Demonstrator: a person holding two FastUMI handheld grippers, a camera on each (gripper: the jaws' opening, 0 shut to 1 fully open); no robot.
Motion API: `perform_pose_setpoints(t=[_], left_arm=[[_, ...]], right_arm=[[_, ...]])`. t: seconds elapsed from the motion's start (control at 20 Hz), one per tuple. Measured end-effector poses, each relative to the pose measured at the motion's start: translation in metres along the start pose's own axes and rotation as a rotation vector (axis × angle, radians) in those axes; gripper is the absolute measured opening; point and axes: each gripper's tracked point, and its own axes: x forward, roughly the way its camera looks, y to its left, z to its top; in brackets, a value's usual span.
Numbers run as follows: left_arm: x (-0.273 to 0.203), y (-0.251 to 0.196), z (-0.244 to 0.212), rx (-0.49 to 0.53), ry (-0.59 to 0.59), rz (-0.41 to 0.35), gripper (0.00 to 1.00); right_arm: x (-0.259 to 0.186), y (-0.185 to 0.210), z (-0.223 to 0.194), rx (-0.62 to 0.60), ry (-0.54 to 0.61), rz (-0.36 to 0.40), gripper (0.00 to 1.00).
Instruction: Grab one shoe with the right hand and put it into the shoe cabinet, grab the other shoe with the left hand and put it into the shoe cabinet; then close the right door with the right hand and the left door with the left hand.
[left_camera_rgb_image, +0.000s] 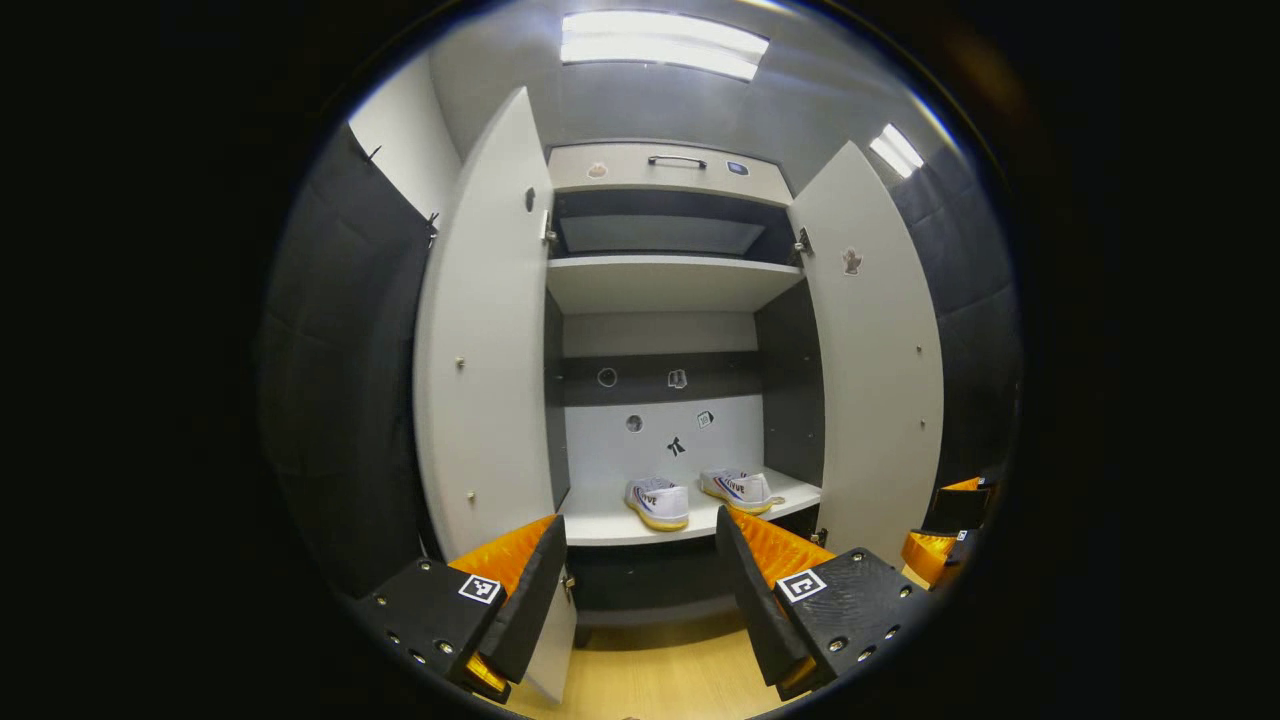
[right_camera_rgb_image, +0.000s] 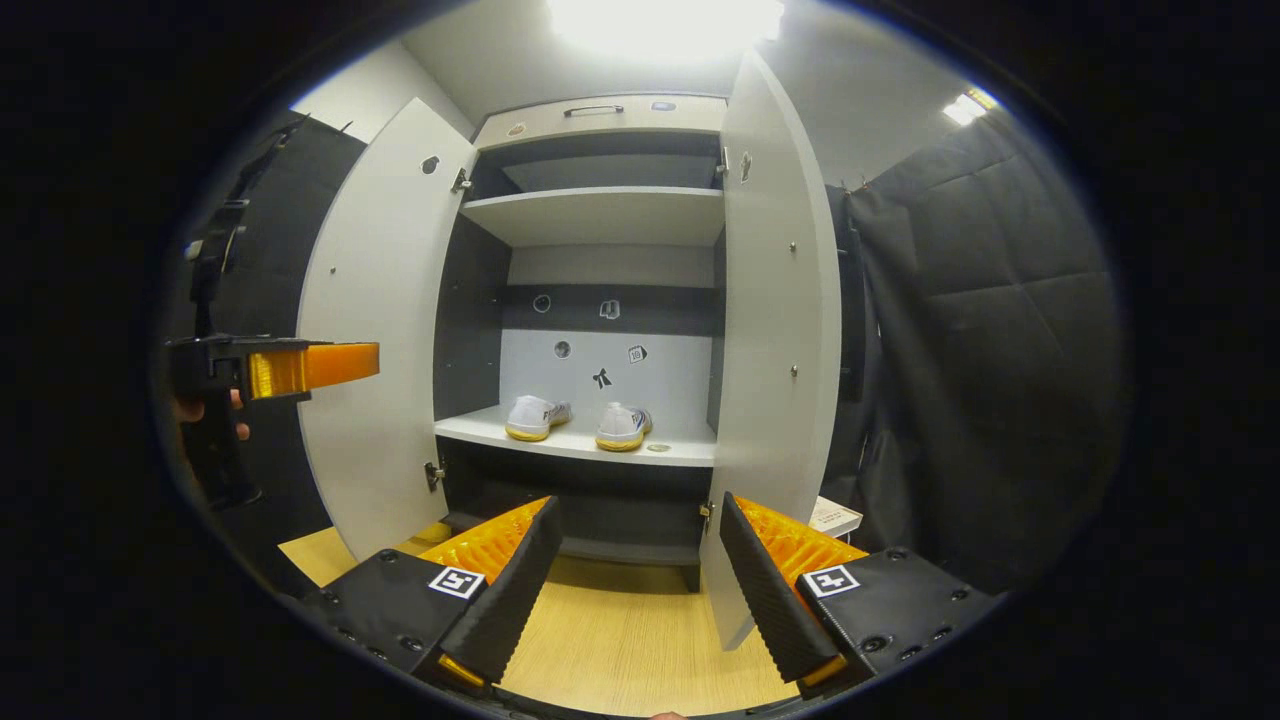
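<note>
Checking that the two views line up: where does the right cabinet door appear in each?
Left gripper view: right door, open, right of centre.
Right gripper view: right door, open, just right of centre.
Shared landmark: two shoes on the lower shelf.

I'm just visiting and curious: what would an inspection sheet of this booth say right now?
Surface: wooden floor, bare in front of the cabinet.
Job's things: two shoes side by side on the lower shelf of the shoe cabinet; left door and right door both open.
Clutter: small stickers on the cabinet's back panel; a flat box on the floor behind the right door.
Grippers: left gripper and right gripper open, holding nothing.
Cables: nothing seen.
Surroundings: black cloth walls, ceiling lights.
</note>
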Motion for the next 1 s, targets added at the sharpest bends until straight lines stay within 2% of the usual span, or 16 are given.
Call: perform_pose_setpoints(t=[0.15,0.2,0.35,0.55,0.6,0.65,0.7,1.0], left_arm=[[-0.019,0.011,-0.002,-0.011,0.003,0.014,0.81],[-0.024,0.013,-0.004,-0.017,0.007,0.018,0.81],[-0.035,0.019,-0.009,-0.025,0.025,0.026,0.81],[-0.043,0.028,-0.019,-0.025,0.045,0.044,0.81],[-0.044,0.03,-0.02,-0.025,0.046,0.046,0.81],[-0.043,0.032,-0.02,-0.024,0.048,0.049,0.81],[-0.042,0.034,-0.02,-0.02,0.048,0.053,0.81],[-0.034,0.045,-0.021,-0.006,0.051,0.069,0.81]], right_arm=[[-0.004,0.002,0.007,0.002,-0.008,0.001,1.0],[-0.005,0.0,0.009,0.0,-0.012,-0.003,0.97],[-0.007,-0.018,0.017,0.002,-0.016,-0.043,1.0],[-0.002,-0.059,0.028,0.014,-0.019,-0.136,0.99],[-0.002,-0.071,0.033,0.018,-0.025,-0.161,0.96],[-0.002,-0.082,0.039,0.022,-0.034,-0.183,0.99],[-0.002,-0.096,0.046,0.028,-0.049,-0.213,0.96],[-0.002,-0.173,0.071,0.045,-0.094,-0.387,0.99]])
